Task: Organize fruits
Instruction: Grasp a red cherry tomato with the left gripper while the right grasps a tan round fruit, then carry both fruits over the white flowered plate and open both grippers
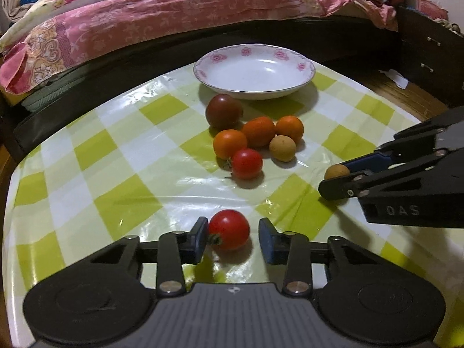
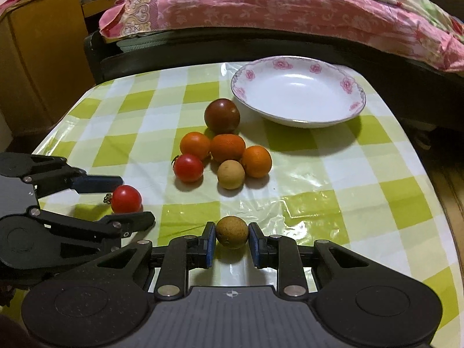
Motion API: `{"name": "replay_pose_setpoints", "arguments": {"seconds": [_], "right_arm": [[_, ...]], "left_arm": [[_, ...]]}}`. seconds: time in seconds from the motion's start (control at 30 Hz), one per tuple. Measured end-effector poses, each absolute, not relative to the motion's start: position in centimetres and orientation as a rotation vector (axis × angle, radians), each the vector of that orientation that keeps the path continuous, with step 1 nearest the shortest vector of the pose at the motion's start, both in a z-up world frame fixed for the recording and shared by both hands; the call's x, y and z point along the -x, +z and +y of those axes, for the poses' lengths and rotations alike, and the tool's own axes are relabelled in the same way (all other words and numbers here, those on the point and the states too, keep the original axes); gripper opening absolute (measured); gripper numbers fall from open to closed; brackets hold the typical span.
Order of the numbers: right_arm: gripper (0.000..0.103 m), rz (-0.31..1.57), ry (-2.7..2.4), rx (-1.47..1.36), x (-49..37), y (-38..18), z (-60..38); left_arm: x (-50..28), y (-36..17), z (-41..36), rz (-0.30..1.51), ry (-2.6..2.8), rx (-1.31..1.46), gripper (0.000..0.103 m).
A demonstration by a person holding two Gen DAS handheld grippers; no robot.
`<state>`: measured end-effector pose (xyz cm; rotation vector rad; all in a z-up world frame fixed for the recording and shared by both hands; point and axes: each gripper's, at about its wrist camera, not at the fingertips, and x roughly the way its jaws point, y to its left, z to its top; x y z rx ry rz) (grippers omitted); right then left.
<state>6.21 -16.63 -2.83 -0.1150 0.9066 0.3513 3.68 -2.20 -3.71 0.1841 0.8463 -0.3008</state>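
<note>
fruits (image 1: 255,139) before plate (image 1: 301,66) — on table (image 1: 116,174)

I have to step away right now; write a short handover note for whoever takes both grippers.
Left gripper: jaws around a red tomato on the table; one pad touches, the other is apart, so no grip yet.
Right gripper: shut on a tan fruit, at table level.
Plate: empty, at the table's far side.
Cluster in front of the plate: dark tomato, three orange fruits, another red tomato, another tan fruit.
Done: nothing plated. Left: presumably all eight fruits.
</note>
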Motion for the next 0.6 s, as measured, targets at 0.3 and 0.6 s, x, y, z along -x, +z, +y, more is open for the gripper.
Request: {"name": "replay_pose_setpoints", "arguments": {"seconds": [0.3,0.6], "right_arm": [[0.021,0.906,0.346,0.151,-6.0,-3.2,-16.5],[0.021,0.908,0.336,0.174,-5.6,-3.1,-16.3]], "left_arm": [[-3.4,-3.6,-3.0,0.839,-0.304,-0.230,0.037],[-3.0,-3.3,-3.3,0.877,-0.276,-0.219,0.037]]}}
